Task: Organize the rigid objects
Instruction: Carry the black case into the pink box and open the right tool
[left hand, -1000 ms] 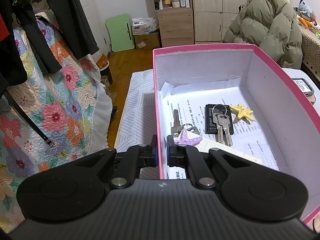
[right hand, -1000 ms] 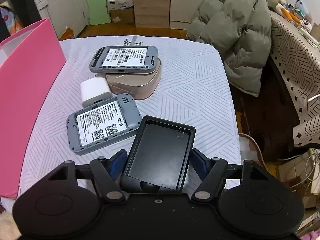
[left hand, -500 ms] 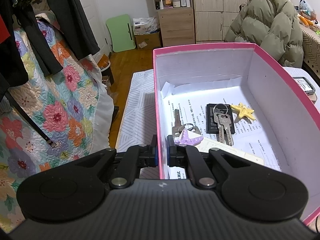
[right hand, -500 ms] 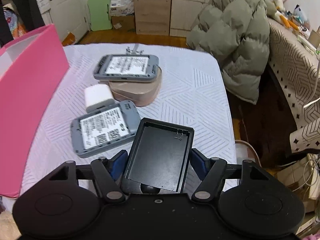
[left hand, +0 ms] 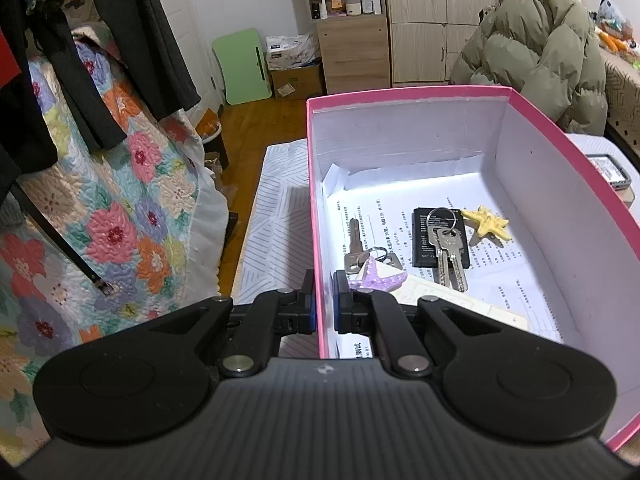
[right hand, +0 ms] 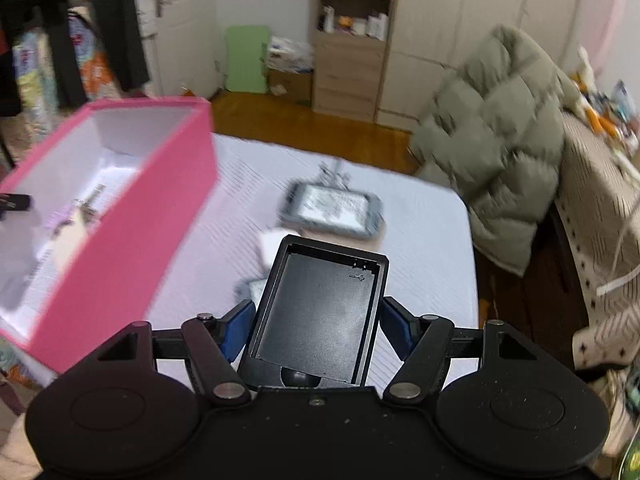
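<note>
A pink box (left hand: pixel 560 136) with a white inside stands on the table. My left gripper (left hand: pixel 323 300) is shut on its left wall near the front corner. Inside lie a purple star (left hand: pixel 378 276), a single key (left hand: pixel 354 246), a key bunch (left hand: pixel 448 252) on a black battery (left hand: pixel 424 236), and a yellow starfish (left hand: pixel 486 222). My right gripper (right hand: pixel 318 320) is shut on a black device shell (right hand: pixel 320 312) and holds it high above the table, right of the box (right hand: pixel 132 208).
A grey device (right hand: pixel 332 210) on a beige case, a white charger (right hand: pixel 270 240) and another grey device (right hand: pixel 248 288) lie on the white patterned tablecloth (right hand: pixel 420 248), all blurred. A green puffer jacket (right hand: pixel 496 144) sits beyond the table. A floral quilt (left hand: pixel 100 216) hangs left of the box.
My right gripper has lifted the black shell well above the table and swung left, so the pink box's inside now shows. The left gripper and box have not moved.
</note>
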`<state>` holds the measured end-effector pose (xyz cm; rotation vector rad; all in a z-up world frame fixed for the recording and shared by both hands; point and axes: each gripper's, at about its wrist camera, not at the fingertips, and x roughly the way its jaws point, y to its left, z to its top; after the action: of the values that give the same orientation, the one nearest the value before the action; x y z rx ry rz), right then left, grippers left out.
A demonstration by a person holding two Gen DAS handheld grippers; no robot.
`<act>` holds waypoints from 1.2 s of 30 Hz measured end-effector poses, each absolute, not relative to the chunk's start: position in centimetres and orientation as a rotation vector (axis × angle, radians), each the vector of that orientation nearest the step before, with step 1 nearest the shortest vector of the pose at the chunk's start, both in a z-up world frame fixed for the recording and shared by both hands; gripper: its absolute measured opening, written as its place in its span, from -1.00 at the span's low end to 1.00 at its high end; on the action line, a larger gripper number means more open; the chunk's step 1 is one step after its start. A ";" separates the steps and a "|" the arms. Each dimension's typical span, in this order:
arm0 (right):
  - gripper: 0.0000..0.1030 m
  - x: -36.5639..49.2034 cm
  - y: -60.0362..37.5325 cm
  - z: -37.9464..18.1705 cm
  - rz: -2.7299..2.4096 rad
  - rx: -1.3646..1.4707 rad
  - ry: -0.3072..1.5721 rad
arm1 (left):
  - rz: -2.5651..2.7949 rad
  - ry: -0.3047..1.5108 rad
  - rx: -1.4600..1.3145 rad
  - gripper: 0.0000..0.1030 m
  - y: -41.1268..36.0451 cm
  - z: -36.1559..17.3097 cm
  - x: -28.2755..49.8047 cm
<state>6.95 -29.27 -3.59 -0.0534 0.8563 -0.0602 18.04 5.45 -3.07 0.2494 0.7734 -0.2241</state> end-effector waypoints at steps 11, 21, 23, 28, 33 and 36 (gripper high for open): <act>0.41 8.2 -21.4 2.1 0.178 -0.187 0.730 | -0.232 0.771 0.232 -0.89 5.8 -3.0 18.1; 0.41 11.8 -15.1 1.6 0.480 -0.197 0.782 | -0.244 0.772 0.202 -0.89 6.2 -3.0 18.2; 0.41 13.2 -14.3 0.5 0.501 -0.204 0.825 | -0.245 0.772 0.197 -0.89 6.2 -3.0 18.1; 0.41 16.3 -13.1 -2.3 0.650 -0.200 0.973 | -0.220 0.803 0.156 -0.94 6.4 -3.1 18.6; 0.41 18.2 -11.6 -4.3 0.726 -0.218 1.094 | -0.227 0.790 0.112 -0.95 6.9 -3.1 18.5; 0.41 19.2 -10.7 -5.5 0.701 -0.220 1.160 | -0.226 0.763 0.113 -0.96 6.9 -3.0 18.2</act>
<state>19.19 -10.65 -5.49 -0.2201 1.1602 0.7012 18.22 6.91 -2.99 0.1134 0.7631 -0.2255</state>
